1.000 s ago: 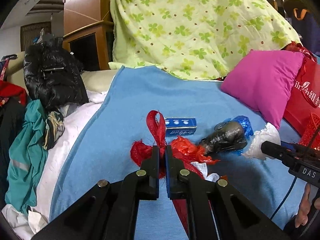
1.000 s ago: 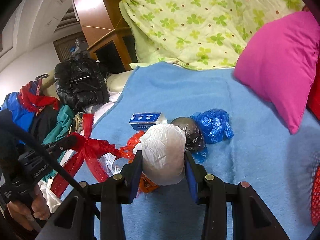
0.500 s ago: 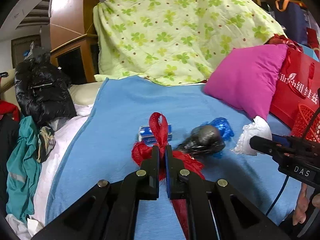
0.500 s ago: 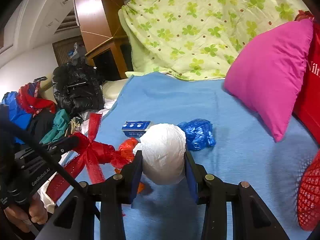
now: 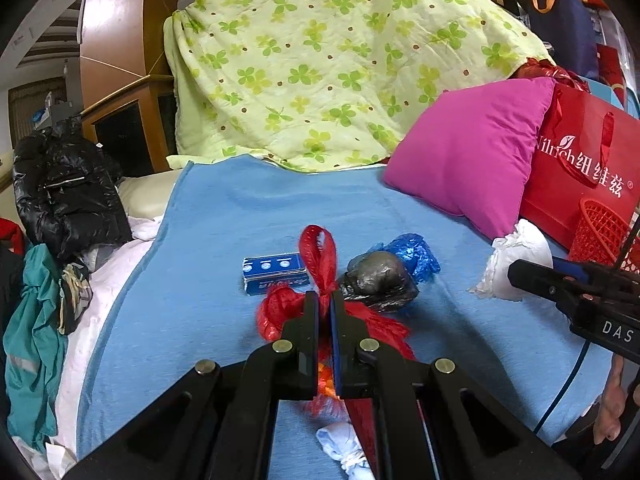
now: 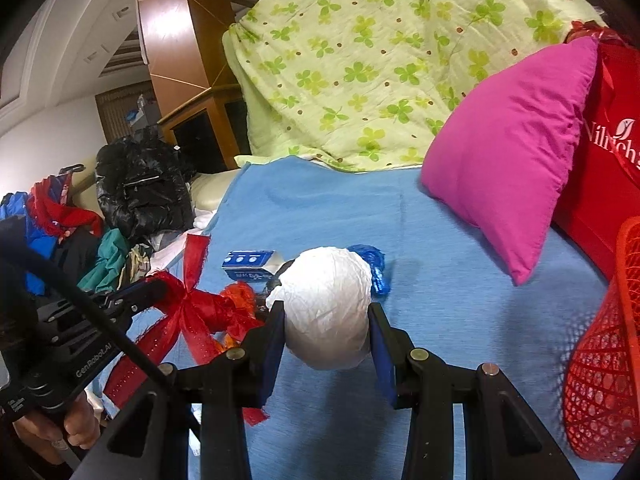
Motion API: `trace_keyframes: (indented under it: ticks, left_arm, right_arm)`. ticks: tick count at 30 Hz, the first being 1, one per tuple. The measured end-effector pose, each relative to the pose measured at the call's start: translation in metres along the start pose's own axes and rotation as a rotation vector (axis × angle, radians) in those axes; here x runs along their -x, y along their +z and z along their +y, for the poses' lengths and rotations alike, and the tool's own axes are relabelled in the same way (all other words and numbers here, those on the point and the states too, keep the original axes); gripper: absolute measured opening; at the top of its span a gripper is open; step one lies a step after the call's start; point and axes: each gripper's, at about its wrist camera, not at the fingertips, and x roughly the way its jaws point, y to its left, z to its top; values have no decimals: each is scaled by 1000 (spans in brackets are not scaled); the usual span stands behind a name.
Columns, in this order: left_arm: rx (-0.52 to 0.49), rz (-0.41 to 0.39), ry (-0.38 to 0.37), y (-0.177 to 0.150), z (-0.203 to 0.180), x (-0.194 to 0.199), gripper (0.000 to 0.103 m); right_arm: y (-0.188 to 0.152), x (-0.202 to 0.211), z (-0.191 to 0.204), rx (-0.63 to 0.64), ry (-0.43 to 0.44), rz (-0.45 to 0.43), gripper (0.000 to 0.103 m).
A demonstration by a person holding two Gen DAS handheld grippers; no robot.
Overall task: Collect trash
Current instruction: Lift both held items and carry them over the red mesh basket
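Trash lies in a loose cluster on the blue blanket (image 5: 224, 216) that covers the bed. The white wad (image 6: 326, 308), a crumpled ball of paper or plastic, sits clamped between the fingers of the right gripper (image 6: 326, 320), lifted clear of the blanket; in the left view the same wad (image 5: 516, 256) shows at the tip of that gripper, just beside the red basket (image 5: 600, 232). The left gripper (image 5: 325, 308) has its fingers pinched nearly together on the red ribbon (image 5: 320, 256), whose loop stands up above the fingertips while red mesh bunches round them. Behind the ribbon, on the blanket, lies a blue box (image 5: 274, 274). To its right are a grey bag (image 5: 378, 280), wadded into a lump, and a blue bag (image 5: 412, 254) touching its far side. A small white scrap (image 5: 344, 446) lies on the blanket below the left gripper.

Farther back a pink pillow (image 5: 468, 152) leans against a red paper bag (image 5: 584, 168), and a green clover quilt (image 5: 332, 64) is heaped at the head of the bed. Off the blanket's left edge are a black jacket (image 5: 68, 196) and a teal garment (image 5: 32, 336). In the right view the red basket (image 6: 604, 372) stands at the right edge, near the held wad.
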Motion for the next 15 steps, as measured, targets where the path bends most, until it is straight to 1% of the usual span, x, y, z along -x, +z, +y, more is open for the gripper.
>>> trace_keyframes:
  ticks: [9, 15]
  left_arm:
    - [65, -57, -124, 6, 12, 8, 5]
    - [67, -99, -166, 9, 5, 13, 6]
  right_arm:
    - [0, 15, -9, -4, -19, -33, 43]
    - [1, 29, -17, -10, -32, -63, 43]
